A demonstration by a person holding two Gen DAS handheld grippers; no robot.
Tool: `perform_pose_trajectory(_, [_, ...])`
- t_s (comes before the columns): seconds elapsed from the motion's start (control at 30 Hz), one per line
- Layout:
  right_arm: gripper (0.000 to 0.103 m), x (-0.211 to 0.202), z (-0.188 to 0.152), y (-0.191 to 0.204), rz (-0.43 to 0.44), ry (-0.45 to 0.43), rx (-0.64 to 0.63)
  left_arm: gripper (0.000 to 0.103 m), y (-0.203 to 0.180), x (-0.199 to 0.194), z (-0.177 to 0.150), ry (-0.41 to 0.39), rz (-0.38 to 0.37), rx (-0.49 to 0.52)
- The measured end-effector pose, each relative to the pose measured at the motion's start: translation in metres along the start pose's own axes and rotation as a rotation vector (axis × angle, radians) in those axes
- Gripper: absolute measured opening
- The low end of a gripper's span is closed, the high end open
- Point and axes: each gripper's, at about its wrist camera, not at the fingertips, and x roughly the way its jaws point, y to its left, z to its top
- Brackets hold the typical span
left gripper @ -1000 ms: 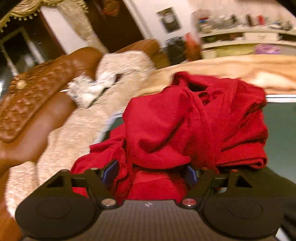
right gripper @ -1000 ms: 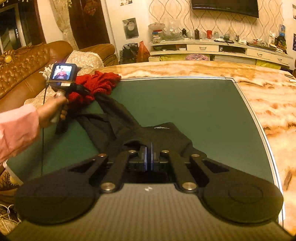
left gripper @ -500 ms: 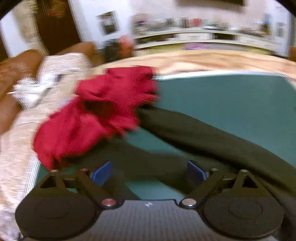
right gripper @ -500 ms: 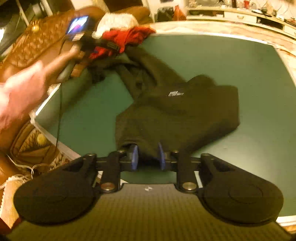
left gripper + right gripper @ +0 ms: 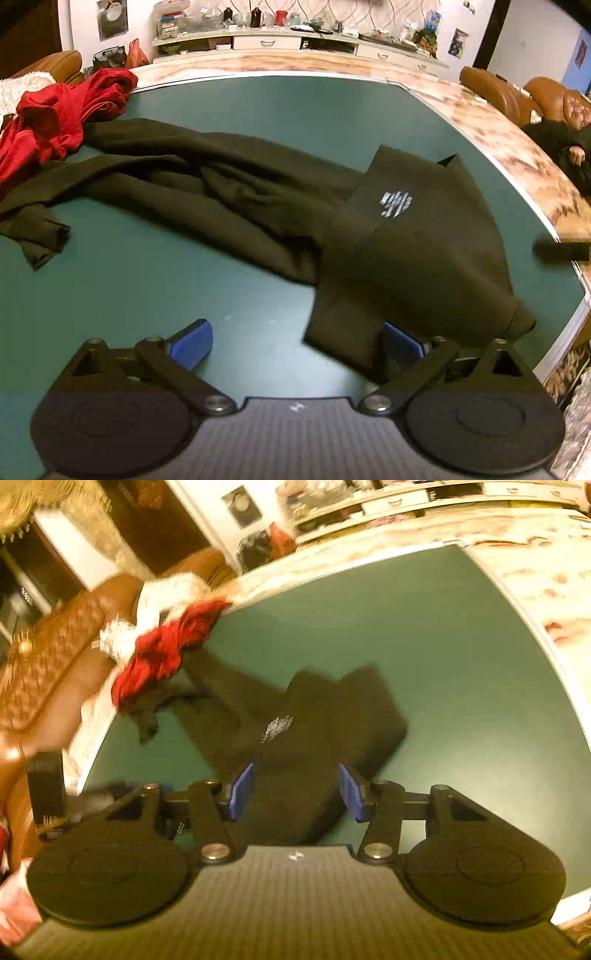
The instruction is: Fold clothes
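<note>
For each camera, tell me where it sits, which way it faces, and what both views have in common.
Left wrist: on the left gripper, angled down over the green table at the black garment; open blue pads show.
Right wrist: on the right gripper, angled down at the same garment lying between its opening pads; a pink sleeve shows.
Shared: black garment, red garment, table.

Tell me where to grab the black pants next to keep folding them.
Judging by their pose, take the black pants at the crumpled leg end beside the red garment, coming from above: the waist half already lies doubled over, the legs trail loose.
</note>
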Motion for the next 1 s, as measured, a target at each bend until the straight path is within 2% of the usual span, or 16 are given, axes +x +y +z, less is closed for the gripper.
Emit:
perform_pose_trajectory(0.03, [0.058, 0.003, -0.007, 0.003, -0.006, 0.004, -0.009, 0.092, -0.004, -0.001, -0.001, -0.022, -0.020, -0.008])
perform_pose_trajectory(0.1, [0.058, 0.006, -0.018, 0.004, 0.004, 0.010, 0.012, 0.060, -0.010, -0.003, -0.004, -0.039, -0.065, 0.004])
perform_pose_trajectory(0.17, [0.058, 0.004, -0.027, 0.002, 0.026, 0.012, 0.058, 0.039, -0.017, -0.003, -0.005, -0.029, -0.115, -0.003])
perform_pose_trajectory(0.2, [0.058, 0.004, -0.029, 0.001, 0.033, 0.006, 0.073, 0.020, -0.017, -0.004, -0.006, -0.028, -0.142, -0.026])
perform_pose_trajectory(0.3, [0.058, 0.000, -0.030, -0.002, 0.027, -0.015, 0.088, 0.009, -0.019, -0.013, -0.011, -0.067, -0.181, -0.073])
perform_pose_trajectory(0.43, [0.058, -0.017, -0.027, -0.003, 0.028, -0.063, 0.087, 0.007, -0.039, -0.042, -0.018, -0.161, -0.204, -0.044])
perform_pose_trajectory(0.53, [0.058, -0.035, -0.023, -0.001, 0.039, -0.101, 0.085, 0.006, -0.078, -0.066, -0.026, -0.219, -0.270, 0.076])
perform_pose_trajectory(0.57, [0.058, -0.042, -0.022, -0.001, 0.044, -0.109, 0.085, 0.007, -0.089, -0.070, -0.028, -0.220, -0.296, 0.099])
perform_pose_trajectory(0.63, [0.058, -0.049, -0.022, 0.000, 0.046, -0.108, 0.081, 0.007, -0.100, -0.074, -0.032, -0.222, -0.295, 0.087])
perform_pose_trajectory(0.73, [0.058, -0.051, -0.022, 0.002, 0.024, -0.107, 0.070, 0.007, -0.097, -0.070, -0.041, -0.199, -0.310, 0.055])
perform_pose_trajectory(0.83, [0.058, -0.051, -0.026, -0.002, 0.032, -0.098, 0.096, 0.007, -0.099, -0.067, -0.050, -0.166, -0.342, 0.093])
perform_pose_trajectory(1.0, [0.058, -0.034, -0.031, -0.012, 0.098, 0.018, 0.152, 0.007, -0.128, -0.066, -0.062, -0.152, -0.411, 0.174])
